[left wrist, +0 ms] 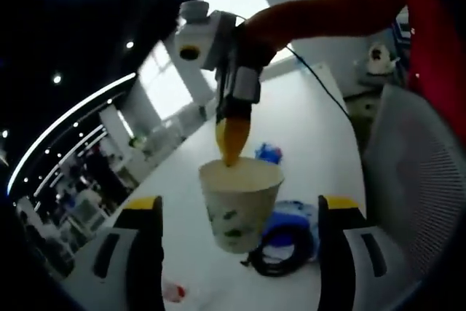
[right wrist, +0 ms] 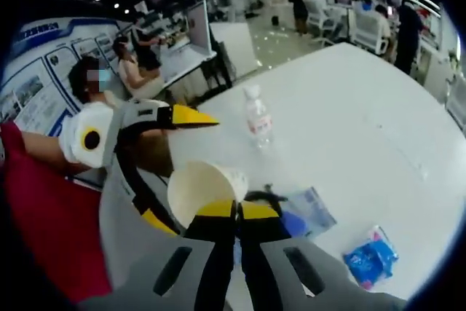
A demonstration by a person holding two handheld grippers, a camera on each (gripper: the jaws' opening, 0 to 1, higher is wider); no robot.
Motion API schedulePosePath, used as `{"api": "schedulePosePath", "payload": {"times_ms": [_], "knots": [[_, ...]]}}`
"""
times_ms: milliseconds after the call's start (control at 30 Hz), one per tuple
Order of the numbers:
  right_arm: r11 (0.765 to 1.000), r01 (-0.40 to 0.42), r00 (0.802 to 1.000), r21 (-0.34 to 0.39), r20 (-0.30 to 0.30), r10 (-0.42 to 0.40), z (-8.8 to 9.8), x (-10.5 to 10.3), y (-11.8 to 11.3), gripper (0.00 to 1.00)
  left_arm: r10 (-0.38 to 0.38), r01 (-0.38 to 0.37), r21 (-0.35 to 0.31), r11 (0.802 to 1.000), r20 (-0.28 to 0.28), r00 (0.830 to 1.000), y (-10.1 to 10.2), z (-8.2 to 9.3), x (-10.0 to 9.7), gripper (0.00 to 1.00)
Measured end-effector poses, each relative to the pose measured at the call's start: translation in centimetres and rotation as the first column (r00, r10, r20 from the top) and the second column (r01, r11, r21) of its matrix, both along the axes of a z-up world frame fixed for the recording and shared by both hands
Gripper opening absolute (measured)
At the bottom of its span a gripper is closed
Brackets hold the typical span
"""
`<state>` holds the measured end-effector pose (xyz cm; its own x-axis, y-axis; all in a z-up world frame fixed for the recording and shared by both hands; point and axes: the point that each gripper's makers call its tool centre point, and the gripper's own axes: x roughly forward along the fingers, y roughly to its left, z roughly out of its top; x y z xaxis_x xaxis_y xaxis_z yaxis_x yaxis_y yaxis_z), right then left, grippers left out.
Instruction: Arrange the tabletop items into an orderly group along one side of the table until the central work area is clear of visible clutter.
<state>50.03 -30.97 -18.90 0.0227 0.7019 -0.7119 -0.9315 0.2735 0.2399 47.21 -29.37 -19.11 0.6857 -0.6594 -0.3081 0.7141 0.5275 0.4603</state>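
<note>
Two tools meet at a paper cup (left wrist: 240,205) held above the white desk (left wrist: 313,129). The right tool (left wrist: 231,143) is pinched on the cup's rim, jaws together. The left tool (left wrist: 240,213) has its jaws wide apart on either side of the cup, not touching. This looks like the carrying step; next, the cup needs setting down near the water bottle (right wrist: 258,118), away from the blue packet (right wrist: 371,258).

The tapered paper cup (left wrist: 240,205) is cream with dark green blotches on its wall, pale inside (right wrist: 200,191). Yellow tips cap both black-and-grey grippers (left wrist: 233,213) (right wrist: 237,210). On the white table (right wrist: 364,136) lie a bright blue crinkled packet (right wrist: 371,258) and a clear plastic bottle with a white cap (right wrist: 258,118).
</note>
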Motion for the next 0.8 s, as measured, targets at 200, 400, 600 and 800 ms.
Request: {"api": "schedulePosePath", "payload": {"times_ms": [200,400,600,800], "knots": [[1.0,-0.021,1.0,0.003,-0.005,0.021,0.2,-0.7,0.3,0.01,-0.017,0.017,0.007,1.0,0.007,1.0,-0.4,0.2,0.0,0.76],[1.0,-0.027,1.0,0.007,-0.011,0.027,0.4,-1.0,0.4,0.01,-0.034,0.034,0.001,0.999,-0.002,0.999,-0.8,0.3,-0.2,0.63],[0.999,-0.039,0.999,0.003,-0.009,0.039,0.4,-1.5,0.5,0.01,-0.049,0.049,0.007,0.999,-0.013,0.999,-1.3,-0.1,-0.3,0.57],[0.999,-0.049,0.999,-0.004,-0.002,0.049,0.3,-1.7,0.6,0.01,-0.052,0.052,0.011,0.999,-0.015,0.999,-1.5,-0.2,-0.2,0.48]]}}
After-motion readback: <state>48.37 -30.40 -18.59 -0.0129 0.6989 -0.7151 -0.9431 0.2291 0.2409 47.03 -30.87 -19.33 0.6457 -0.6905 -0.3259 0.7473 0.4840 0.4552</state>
